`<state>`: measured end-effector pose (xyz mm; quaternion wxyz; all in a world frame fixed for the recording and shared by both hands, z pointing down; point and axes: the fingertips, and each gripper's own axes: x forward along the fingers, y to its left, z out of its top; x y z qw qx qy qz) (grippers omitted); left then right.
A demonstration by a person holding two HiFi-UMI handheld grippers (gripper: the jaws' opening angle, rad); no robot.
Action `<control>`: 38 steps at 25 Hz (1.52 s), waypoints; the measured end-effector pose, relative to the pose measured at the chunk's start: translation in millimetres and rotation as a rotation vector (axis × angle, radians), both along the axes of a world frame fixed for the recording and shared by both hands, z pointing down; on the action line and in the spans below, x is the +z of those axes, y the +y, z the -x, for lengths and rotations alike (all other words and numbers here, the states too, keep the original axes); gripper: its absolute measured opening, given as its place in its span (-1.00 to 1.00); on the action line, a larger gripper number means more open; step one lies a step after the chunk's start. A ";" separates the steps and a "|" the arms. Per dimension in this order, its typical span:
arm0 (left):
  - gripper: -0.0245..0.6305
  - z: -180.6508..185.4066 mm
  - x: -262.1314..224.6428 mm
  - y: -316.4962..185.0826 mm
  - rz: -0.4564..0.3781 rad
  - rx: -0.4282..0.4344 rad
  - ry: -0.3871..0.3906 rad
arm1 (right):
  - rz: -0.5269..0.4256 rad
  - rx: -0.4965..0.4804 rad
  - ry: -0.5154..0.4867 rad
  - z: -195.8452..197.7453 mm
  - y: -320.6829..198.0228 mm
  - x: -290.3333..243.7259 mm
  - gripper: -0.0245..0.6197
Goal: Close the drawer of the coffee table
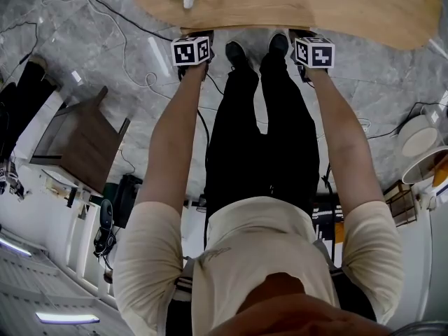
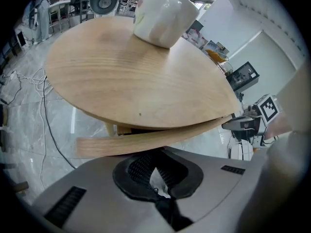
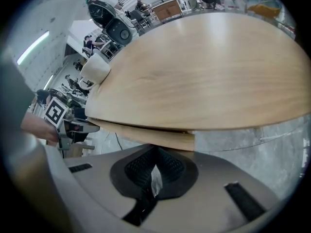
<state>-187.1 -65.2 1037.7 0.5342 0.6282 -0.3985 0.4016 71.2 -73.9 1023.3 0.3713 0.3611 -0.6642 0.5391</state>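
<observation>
Beneath oval wood tabletop [image 2: 136, 76], curved woodgrain drawer front [image 2: 146, 140]

Coffee table [image 1: 294, 9]: pale wood, fine grain, smooth satin, and the drawer [image 2: 146, 140] front matches. White cup [image 2: 160, 16] looks glossy and glazed, the floor [image 1: 392, 82] polished grey marbled stone. Left gripper [image 2: 155, 170] and right gripper [image 3: 155, 165] show matt grey plastic shells, black ribbed pads [image 2: 141, 167].

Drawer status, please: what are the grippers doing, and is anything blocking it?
Left gripper shut, right gripper shut, both up against the drawer front. Drawer sits just under the tabletop edge. Nothing seen blocking; cup up top.
</observation>
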 end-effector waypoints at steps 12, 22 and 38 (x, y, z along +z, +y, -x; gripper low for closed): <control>-0.91 -2.5 -3.6 -15.1 -0.015 0.003 0.013 | -0.009 0.013 -0.016 -3.1 -18.1 -3.8 -0.93; -0.91 -13.4 -52.9 -3.6 -0.045 0.050 0.062 | -0.025 -0.116 -0.066 9.9 6.4 -54.1 -0.93; -0.91 -102.4 -306.7 9.6 -0.345 0.150 0.220 | -0.501 -0.046 -0.228 29.4 -4.5 -338.5 -0.93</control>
